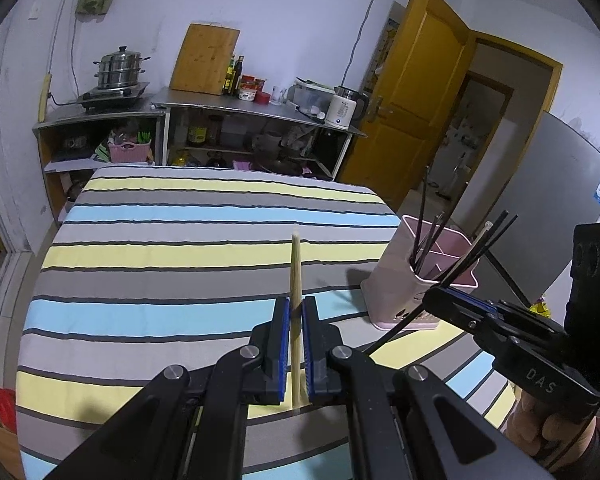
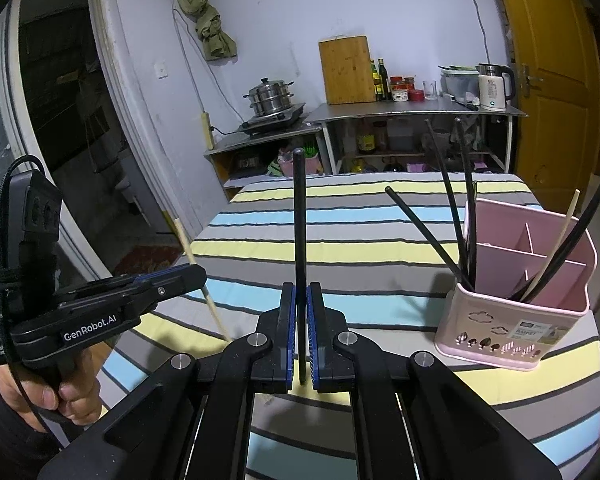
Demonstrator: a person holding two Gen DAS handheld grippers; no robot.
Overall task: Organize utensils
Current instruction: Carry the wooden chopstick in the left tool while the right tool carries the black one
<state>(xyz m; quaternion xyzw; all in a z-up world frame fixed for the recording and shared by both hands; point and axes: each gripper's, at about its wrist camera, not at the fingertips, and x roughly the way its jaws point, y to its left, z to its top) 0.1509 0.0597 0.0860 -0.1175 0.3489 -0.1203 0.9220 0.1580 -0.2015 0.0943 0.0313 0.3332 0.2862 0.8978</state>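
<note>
Chopsticks held in both hand-held grippers, with the pink holder off to the right.

In the right wrist view, the right hand-held gripper (image 2: 302, 334) is clamped on a black chopstick (image 2: 299, 248) that points straight up the middle of the frame; the pink holder (image 2: 516, 320) stands on the striped bench (image 2: 340, 248) at lower right, near and nearer this hand. In the left wrist view, the left hand-held gripper (image 1: 296, 344) is clamped on a wooden chopstick (image 1: 295, 276), upright at centre, with the holder farther off at right. Several chopsticks already lean in the holder, so each stick likely needs tipping rightward, end down, into a compartment.
</note>
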